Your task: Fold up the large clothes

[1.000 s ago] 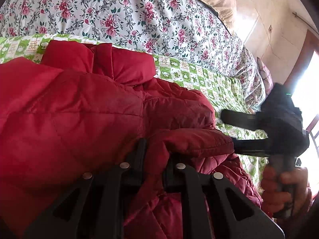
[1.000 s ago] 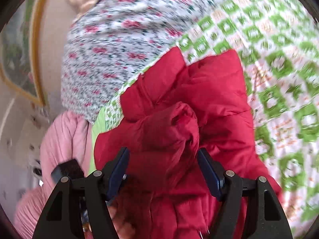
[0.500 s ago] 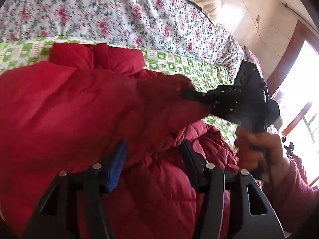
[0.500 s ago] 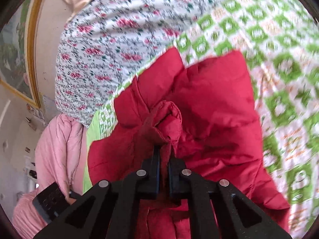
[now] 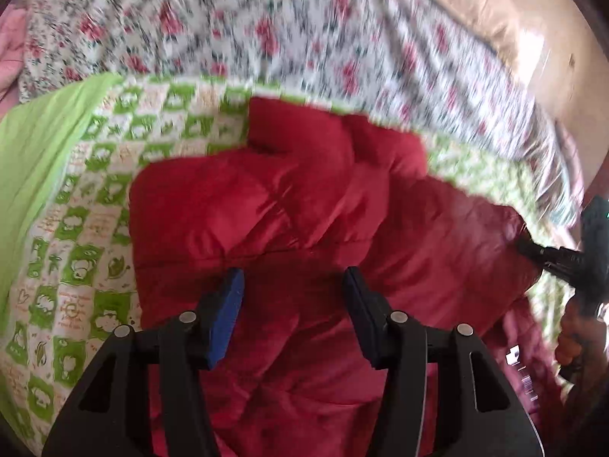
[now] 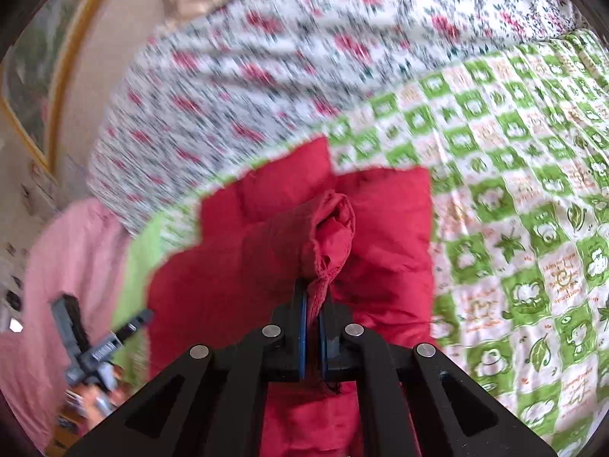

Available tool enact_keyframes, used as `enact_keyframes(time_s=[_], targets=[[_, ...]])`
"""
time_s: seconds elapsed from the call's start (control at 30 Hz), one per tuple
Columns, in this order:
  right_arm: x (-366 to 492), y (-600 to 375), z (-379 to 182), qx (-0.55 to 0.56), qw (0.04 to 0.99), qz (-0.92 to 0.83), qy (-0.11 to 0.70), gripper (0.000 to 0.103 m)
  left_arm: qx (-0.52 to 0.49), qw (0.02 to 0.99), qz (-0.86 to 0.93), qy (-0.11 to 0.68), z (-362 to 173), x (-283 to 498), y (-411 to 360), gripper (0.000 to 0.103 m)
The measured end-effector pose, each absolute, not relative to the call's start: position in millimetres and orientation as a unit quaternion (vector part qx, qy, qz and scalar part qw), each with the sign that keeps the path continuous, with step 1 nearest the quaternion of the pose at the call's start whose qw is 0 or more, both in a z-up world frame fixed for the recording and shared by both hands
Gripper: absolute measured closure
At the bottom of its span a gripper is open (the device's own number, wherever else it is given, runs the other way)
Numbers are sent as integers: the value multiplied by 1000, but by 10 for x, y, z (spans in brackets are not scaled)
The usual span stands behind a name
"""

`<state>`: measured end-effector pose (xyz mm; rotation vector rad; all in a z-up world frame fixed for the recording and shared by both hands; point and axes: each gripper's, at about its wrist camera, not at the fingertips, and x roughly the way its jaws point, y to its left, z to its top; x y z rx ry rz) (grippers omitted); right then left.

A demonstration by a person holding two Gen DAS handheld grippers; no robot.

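Observation:
A red padded jacket (image 5: 304, 198) lies bunched on a green checked quilt (image 5: 76, 266). My left gripper (image 5: 293, 274) hovers open just above the jacket's near side, with nothing pinched between its blue pads. My right gripper (image 6: 313, 293) is shut on the jacket's sleeve cuff (image 6: 331, 228), which stands up above the rest of the jacket (image 6: 384, 228). In the left wrist view the right gripper (image 5: 548, 255) reaches in from the right edge, clamped on red fabric. In the right wrist view the left gripper (image 6: 125, 327) shows blurred at the lower left.
A floral sheet (image 5: 266, 30) covers the bed beyond the quilt (image 6: 514, 190). A beige pillow (image 5: 475, 0) lies at the far end. Pink fabric (image 6: 57, 266) is heaped at the bed's left side. A person's hand (image 5: 571, 342) holds the right gripper's handle.
The left gripper let go of the red fold, opened and drew back to the left. The right gripper closed on the sleeve cuff and raised it slightly.

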<state>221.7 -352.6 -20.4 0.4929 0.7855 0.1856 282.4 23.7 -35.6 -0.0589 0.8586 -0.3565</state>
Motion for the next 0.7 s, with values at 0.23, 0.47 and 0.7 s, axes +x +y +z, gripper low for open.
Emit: enact_keyframes(time_s=[0.23, 0.47, 0.7], targets=[[2371, -3492, -589, 193, 883, 58, 424, 91, 9, 890, -156, 428, -560, 2855, 156, 50], [2056, -3252, 92, 113, 935, 19, 335, 78, 25, 892, -142, 428, -567, 2846, 90, 50], [2519, -2778, -374, 54, 904, 62, 419, 76, 48, 893, -129, 429, -562, 2836, 41, 50]])
